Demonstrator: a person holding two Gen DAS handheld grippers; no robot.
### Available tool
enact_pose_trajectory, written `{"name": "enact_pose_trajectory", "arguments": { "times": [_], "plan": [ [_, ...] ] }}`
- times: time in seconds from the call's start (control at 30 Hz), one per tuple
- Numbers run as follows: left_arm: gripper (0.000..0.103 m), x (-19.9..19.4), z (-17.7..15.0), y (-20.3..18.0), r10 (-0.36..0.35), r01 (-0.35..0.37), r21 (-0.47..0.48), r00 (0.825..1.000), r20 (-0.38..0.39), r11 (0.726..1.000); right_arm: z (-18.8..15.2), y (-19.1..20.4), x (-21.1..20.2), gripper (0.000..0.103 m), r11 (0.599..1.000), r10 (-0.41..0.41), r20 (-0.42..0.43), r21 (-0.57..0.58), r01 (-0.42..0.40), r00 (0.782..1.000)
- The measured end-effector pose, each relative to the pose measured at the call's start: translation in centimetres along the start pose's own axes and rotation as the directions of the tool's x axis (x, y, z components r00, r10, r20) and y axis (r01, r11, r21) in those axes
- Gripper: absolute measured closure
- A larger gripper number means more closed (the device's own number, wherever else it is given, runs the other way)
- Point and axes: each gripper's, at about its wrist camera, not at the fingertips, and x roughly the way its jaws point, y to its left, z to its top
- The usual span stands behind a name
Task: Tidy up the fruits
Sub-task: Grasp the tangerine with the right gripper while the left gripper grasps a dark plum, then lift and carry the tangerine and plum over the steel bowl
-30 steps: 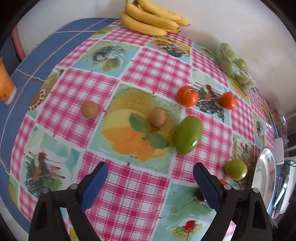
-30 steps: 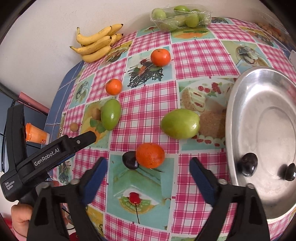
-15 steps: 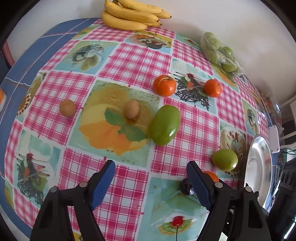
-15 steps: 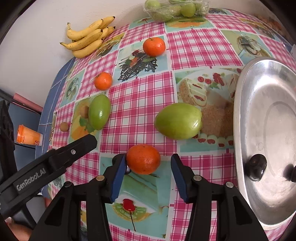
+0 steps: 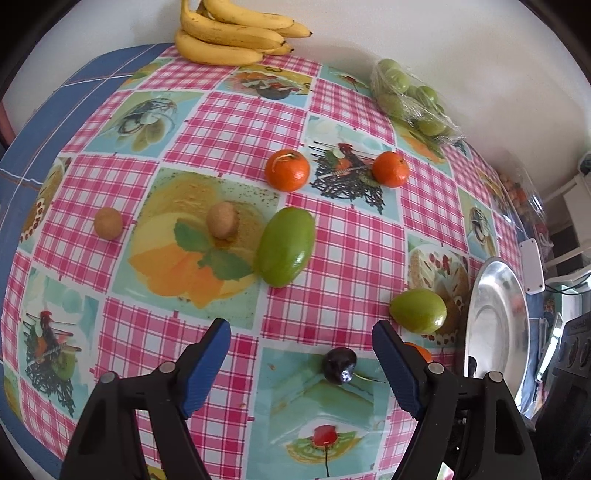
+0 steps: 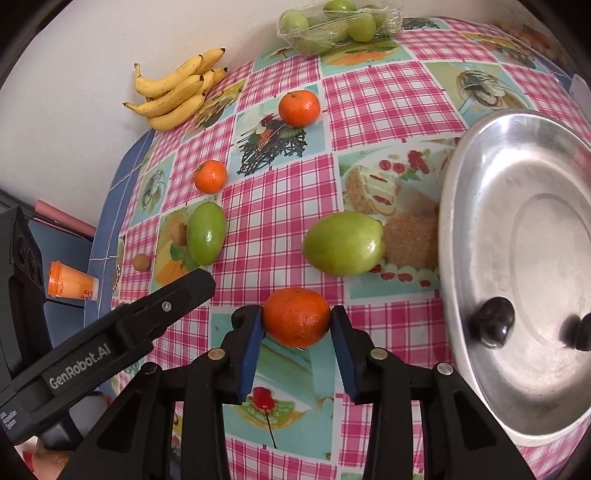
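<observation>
The orange (image 6: 296, 317) that lay loose between wide-spread fingers a second ago now sits squeezed between the two blue pads of the right gripper (image 6: 296, 325), whose jaws are closing onto its sides, each pad touching the peel. It rests on the desk (image 6: 369, 110), just in front of the green mango (image 6: 343, 243) and left of the metal tray (image 6: 458, 206), where two dark plums (image 6: 493, 326) already lie. That suggests the pick is nearly secured and a lift toward the tray comes next.

The left gripper (image 5: 301, 354) has shifted across the checked cloth, so a third plum (image 5: 339, 365) now shows between its fingers (image 5: 207, 363), nearer the right one and untouched. They stand wide and hold nothing. Farther off lie a second green mango (image 5: 285, 246), two oranges (image 5: 287, 170) and bananas (image 5: 229, 33).
</observation>
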Motion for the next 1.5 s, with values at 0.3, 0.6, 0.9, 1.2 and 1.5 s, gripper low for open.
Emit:
{"name": "enact_pose_trajectory", "arguments": {
  "times": [0.3, 0.6, 0.9, 1.2, 1.5],
  "plan": [
    [0.038, 0.8, -0.6, -1.2, -0.046, 0.047, 0.013, 0.998, -0.049, 0.999, -1.2, -1.8, -1.8, 0.064, 0.998, -0.048, -0.015, 0.04, 0.048, 0.999],
    [0.056, 2.4, -1.3, -1.6, -0.081, 0.079, -0.022, 0.989, -0.12, 0.997, -1.6, -2.5, -2.7, 0.064, 0.998, -0.046, -0.01, 0.044, 0.046, 0.999],
    [0.067, 2.9, -1.6, -1.6, -0.075, 0.071, -0.037, 0.988, -0.137, 0.997, -1.6, -2.4, -2.8, 0.064, 0.998, -0.044, -0.009, 0.044, 0.044, 0.999],
    [0.077, 2.9, -1.7, -1.7, -0.068, 0.065, -0.027, 0.988, -0.136, 0.998, -1.5, -2.4, -2.8, 0.064, 0.998, -0.041, -0.008, 0.05, 0.041, 0.999],
    [0.077, 1.1, -1.1, -1.8, -0.106, 0.104, -0.029, 0.991, -0.083, 0.994, -1.3, -2.5, -3.5, 0.064, 0.998, -0.028, 0.007, 0.054, 0.028, 1.0]
  ]
}}
